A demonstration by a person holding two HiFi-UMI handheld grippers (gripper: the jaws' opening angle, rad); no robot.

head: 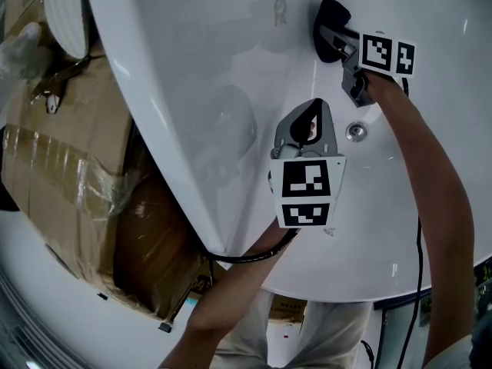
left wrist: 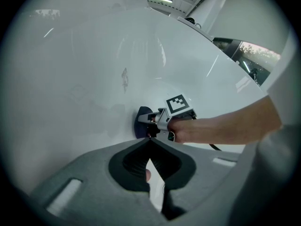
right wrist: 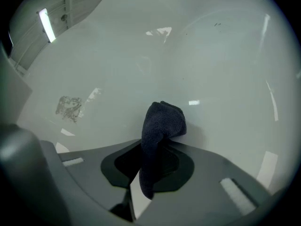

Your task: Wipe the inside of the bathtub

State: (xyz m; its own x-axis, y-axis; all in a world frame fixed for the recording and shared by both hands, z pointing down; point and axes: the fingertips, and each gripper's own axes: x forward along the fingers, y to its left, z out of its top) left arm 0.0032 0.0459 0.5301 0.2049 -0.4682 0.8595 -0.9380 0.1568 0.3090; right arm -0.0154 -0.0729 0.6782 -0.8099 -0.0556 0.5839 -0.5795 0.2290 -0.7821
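A white bathtub (head: 231,68) fills the head view. My right gripper (head: 332,41) is shut on a dark blue cloth (head: 329,23), which presses against the tub's inner wall above the drain (head: 355,131). Seen from the right gripper view, the cloth (right wrist: 162,124) bulges out past the jaws onto the white wall. My left gripper (head: 306,125) hovers inside the tub, shut with nothing held. From the left gripper view, its jaw tips (left wrist: 149,142) meet, and beyond them are the right gripper (left wrist: 153,124) and the cloth (left wrist: 141,121).
A dull smudge (right wrist: 69,106) marks the tub wall left of the cloth. Cardboard boxes wrapped in film (head: 69,183) stand left of the tub. A black cable (head: 419,260) hangs by the right arm. The tub rim (head: 338,294) is near my body.
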